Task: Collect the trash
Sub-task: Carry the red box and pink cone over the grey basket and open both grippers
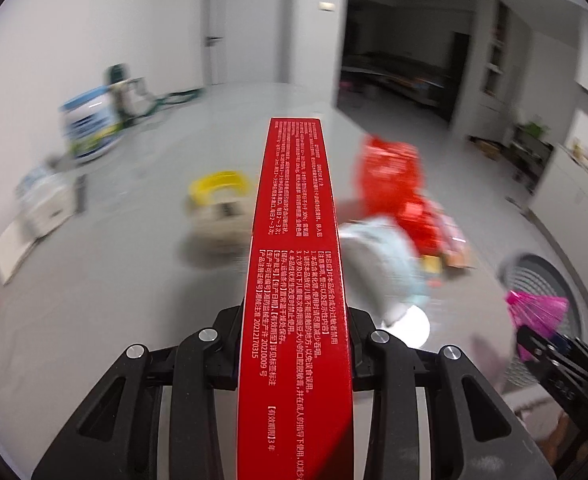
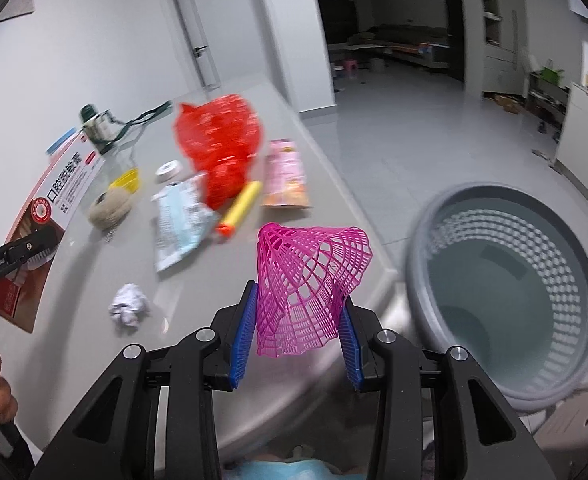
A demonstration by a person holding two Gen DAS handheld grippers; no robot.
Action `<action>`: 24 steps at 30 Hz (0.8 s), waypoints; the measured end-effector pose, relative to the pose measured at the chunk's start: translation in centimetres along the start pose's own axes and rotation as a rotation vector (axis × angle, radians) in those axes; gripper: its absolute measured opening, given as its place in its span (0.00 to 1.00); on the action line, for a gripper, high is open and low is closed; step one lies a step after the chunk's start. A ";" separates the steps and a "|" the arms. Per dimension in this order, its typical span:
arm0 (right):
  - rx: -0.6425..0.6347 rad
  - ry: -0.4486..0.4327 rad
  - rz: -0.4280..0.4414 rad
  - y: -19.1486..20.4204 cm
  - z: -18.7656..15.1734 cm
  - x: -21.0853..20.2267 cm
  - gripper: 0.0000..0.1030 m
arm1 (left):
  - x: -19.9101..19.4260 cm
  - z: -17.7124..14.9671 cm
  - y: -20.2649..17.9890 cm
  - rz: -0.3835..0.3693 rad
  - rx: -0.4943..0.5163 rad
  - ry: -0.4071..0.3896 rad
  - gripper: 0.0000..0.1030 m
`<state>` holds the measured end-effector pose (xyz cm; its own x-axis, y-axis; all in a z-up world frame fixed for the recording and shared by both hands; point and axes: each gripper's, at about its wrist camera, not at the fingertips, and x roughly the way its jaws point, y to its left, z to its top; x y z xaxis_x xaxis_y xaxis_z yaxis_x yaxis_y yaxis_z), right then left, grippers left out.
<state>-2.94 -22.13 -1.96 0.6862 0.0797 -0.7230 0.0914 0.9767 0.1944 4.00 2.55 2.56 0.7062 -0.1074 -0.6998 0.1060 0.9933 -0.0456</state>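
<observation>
My left gripper [image 1: 296, 344] is shut on a long red toothpaste box [image 1: 296, 240], held above the grey table [image 1: 113, 280]; the box also shows in the right wrist view [image 2: 41, 216]. My right gripper [image 2: 296, 332] is shut on a pink foam fruit net [image 2: 306, 280] above the table's right edge [image 2: 358, 216], left of the grey perforated bin [image 2: 506, 280] on the floor. On the table lie a red plastic bag [image 2: 217, 144], a pale blue wrapper [image 2: 177, 220], a crumpled paper ball [image 2: 129, 304], a pink snack packet [image 2: 285, 176] and a yellow tube [image 2: 241, 208].
A beige twine roll [image 2: 109, 208], a yellow tape ring [image 2: 127, 180], a small white tape roll [image 2: 168, 170] and a kettle [image 2: 97, 124] stand further back on the table. Boxes [image 1: 85, 124] line the wall side. An open floor lies to the right.
</observation>
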 end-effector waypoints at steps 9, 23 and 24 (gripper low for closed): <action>0.148 -0.011 -0.145 -8.7 -1.2 -2.0 0.36 | 1.5 -0.8 -13.1 -0.253 0.222 0.062 0.33; 0.295 0.029 -0.255 -17.1 -4.1 -2.2 0.36 | 5.2 -4.5 -25.6 -0.454 0.440 0.235 0.33; 0.298 0.029 -0.254 -17.3 -4.2 -2.1 0.36 | 5.8 -4.5 -26.0 -0.455 0.447 0.245 0.33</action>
<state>-8.98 -38.38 -6.58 0.5948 -0.1473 -0.7902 0.4637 0.8659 0.1877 2.17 -23.69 -3.54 0.3498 -0.4449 -0.8244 0.6707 0.7334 -0.1112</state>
